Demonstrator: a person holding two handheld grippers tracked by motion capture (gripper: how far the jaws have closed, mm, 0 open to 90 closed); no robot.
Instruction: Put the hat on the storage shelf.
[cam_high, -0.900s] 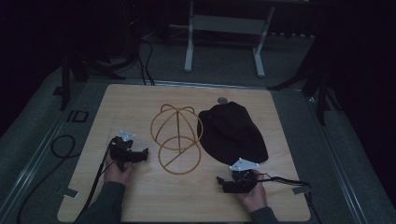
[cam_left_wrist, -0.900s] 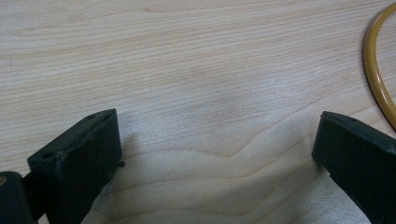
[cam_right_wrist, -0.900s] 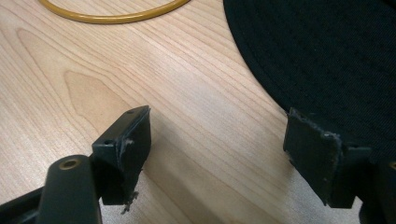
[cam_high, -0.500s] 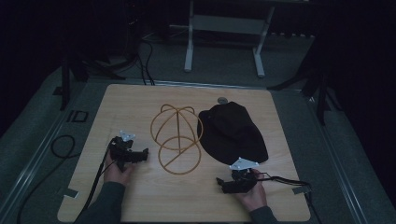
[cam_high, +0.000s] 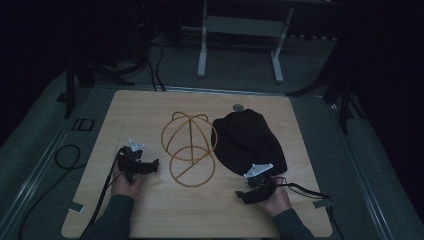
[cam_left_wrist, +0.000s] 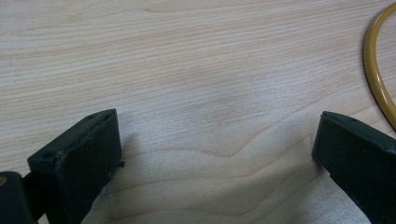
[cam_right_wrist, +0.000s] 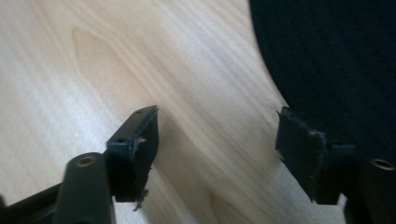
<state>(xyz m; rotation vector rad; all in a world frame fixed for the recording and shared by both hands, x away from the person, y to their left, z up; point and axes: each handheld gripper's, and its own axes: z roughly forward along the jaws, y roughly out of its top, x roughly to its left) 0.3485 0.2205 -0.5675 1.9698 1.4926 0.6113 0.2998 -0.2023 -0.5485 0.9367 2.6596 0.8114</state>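
Left gripper (cam_high: 150, 165) sat released just left of the wire frame (cam_high: 189, 149), jaws empty over the table (cam_high: 300, 130). Right gripper (cam_high: 246, 196) was released too, just below the black hat (cam_high: 247, 140) lying right of the frame.

A: Room on the table (cam_high: 150, 110)?
B: Left side and front edge are bare wood. Wire frame (cam_high: 188, 149) sits mid-table, black hat (cam_high: 248, 141) just right of it, narrow gap btwn them.
A: Back edge?
B: Small round disc (cam_high: 238, 107) by the hat.
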